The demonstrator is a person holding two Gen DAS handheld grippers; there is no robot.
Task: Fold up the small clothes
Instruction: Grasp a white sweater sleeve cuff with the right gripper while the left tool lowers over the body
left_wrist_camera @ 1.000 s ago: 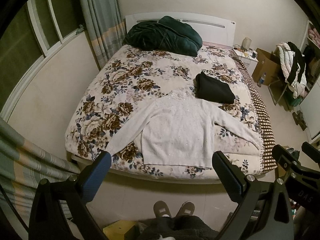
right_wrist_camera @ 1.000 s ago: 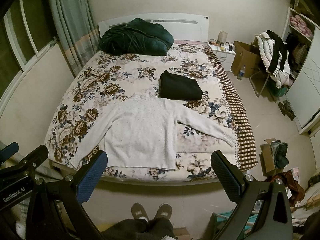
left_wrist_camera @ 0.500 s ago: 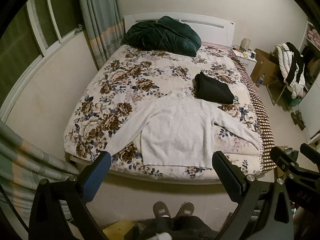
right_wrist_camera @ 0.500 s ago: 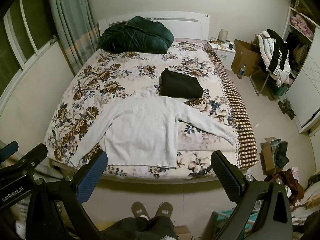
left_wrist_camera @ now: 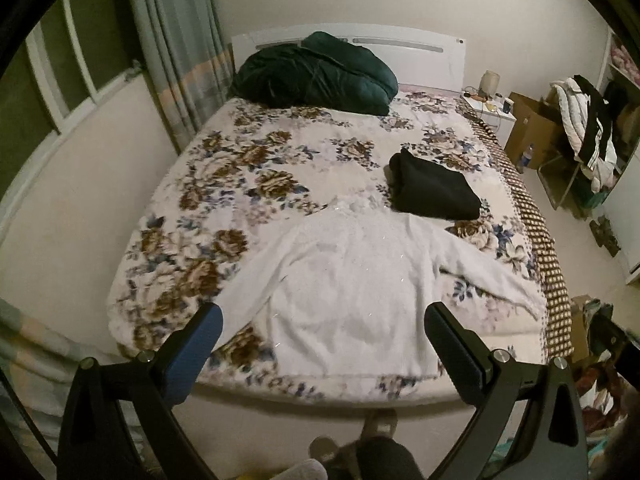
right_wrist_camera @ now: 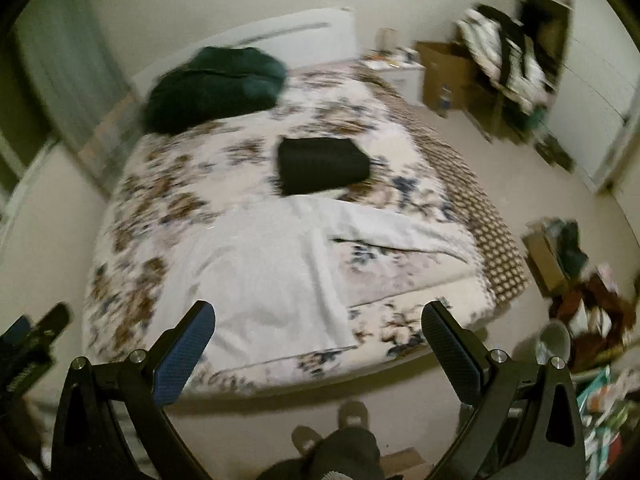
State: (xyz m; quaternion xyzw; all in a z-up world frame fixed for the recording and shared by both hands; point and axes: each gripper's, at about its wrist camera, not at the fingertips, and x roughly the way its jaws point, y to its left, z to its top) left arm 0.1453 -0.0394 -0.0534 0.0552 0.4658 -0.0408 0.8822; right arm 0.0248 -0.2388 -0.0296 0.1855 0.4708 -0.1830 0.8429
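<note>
The bed (left_wrist_camera: 280, 168) with its floral cover is filling both views. A white sweater (left_wrist_camera: 352, 292) is lying flat at its foot end, sleeves spread toward four and eight o'clock. A folded black garment (left_wrist_camera: 434, 192) is sitting at one o'clock of it. The left tongs (left_wrist_camera: 320, 344) and right tongs (right_wrist_camera: 316, 338) are hanging apart, gripping nothing.

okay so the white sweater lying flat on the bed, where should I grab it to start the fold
Probably the cuff of the sleeve that stretches out toward the checkered edge of the bed. The white sweater lies flat, sleeves spread, so that free end lifts easily. Bring the open right hand-held gripper in low from the foot of the bed.
</note>
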